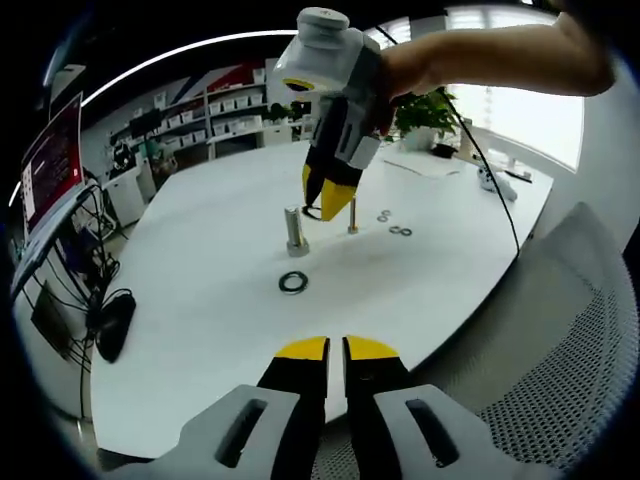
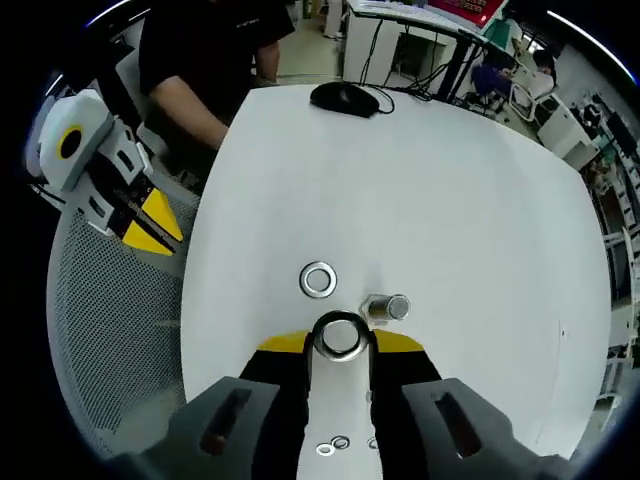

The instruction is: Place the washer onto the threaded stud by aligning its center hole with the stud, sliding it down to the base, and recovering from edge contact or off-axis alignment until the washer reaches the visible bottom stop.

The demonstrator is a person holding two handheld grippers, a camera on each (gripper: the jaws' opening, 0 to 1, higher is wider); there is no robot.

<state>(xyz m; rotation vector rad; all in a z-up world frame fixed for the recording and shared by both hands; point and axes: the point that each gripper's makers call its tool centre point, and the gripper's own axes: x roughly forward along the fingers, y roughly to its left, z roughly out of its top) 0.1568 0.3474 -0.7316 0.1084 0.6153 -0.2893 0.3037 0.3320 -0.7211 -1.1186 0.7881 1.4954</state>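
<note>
I held the washer clenched in my right gripper, just beside the upright stud; left gripper closed, empty.

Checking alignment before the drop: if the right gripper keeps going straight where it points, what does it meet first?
Probably the bare white table, not the threaded stud. The right gripper holds the washer beside the stud, off its axis; depth is unclear.
</note>
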